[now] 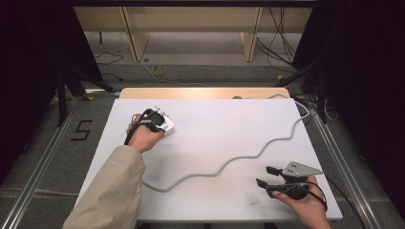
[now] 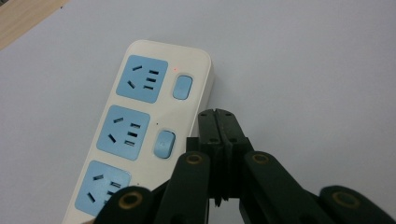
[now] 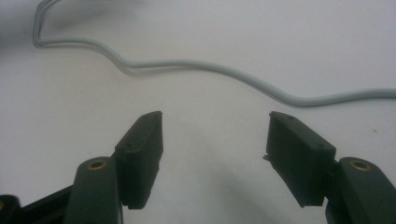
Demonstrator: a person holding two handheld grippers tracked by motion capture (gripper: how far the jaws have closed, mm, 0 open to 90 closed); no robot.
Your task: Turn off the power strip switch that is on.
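A white desk carries a long grey cable that snakes across it, passing just ahead of the right gripper, whose jaws stand wide apart with nothing between them. A white power strip with blue sockets lies just left of the left gripper, whose jaws are pressed together, empty, beside the strip's edge.

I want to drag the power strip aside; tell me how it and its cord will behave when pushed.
The power strip lies flat and boxy on the smooth white table, so it will probably slide, not tip or roll. Its grey cord snakes loosely, so it is likely floppy and will trail. The shut left tongs could nudge it.
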